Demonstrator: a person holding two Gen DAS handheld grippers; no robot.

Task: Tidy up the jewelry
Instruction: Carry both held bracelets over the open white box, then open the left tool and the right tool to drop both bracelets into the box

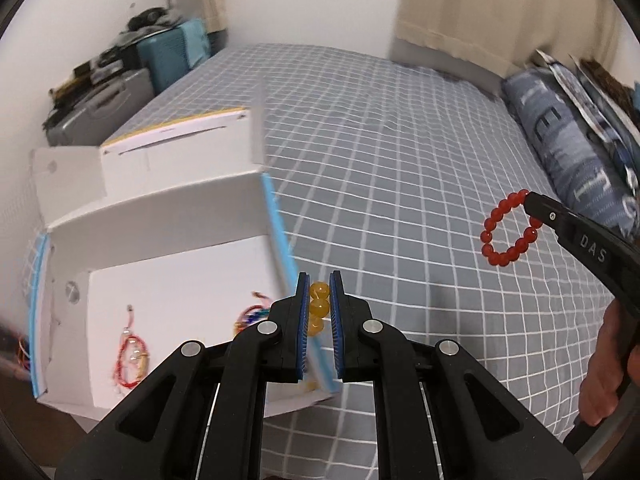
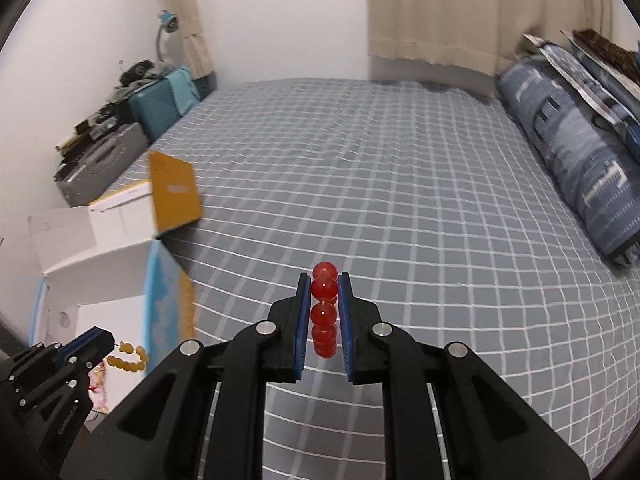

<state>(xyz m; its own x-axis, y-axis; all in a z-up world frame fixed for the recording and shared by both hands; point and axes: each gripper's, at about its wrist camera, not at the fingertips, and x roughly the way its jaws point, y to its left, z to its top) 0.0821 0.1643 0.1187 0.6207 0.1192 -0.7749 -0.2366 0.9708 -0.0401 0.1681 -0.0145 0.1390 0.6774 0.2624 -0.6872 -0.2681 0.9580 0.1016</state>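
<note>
Left gripper (image 1: 320, 312) clamps yellow bead bracelet (image 1: 319, 306) at white box (image 1: 168, 280) edge, right gripper (image 2: 324, 312) clamps red bead bracelet (image 2: 324, 312) above bed (image 2: 400, 200); transport step, next: release both inside box.

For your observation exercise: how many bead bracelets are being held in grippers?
2: a yellow bracelet in the left gripper, a red bracelet in the right gripper.

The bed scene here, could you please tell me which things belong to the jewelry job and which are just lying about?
Job:
- yellow bead bracelet in left gripper
- red bead bracelet in right gripper
- white box
- red cord bracelet inside it

Lying about:
- pillow
- teal case
- lamp
</note>
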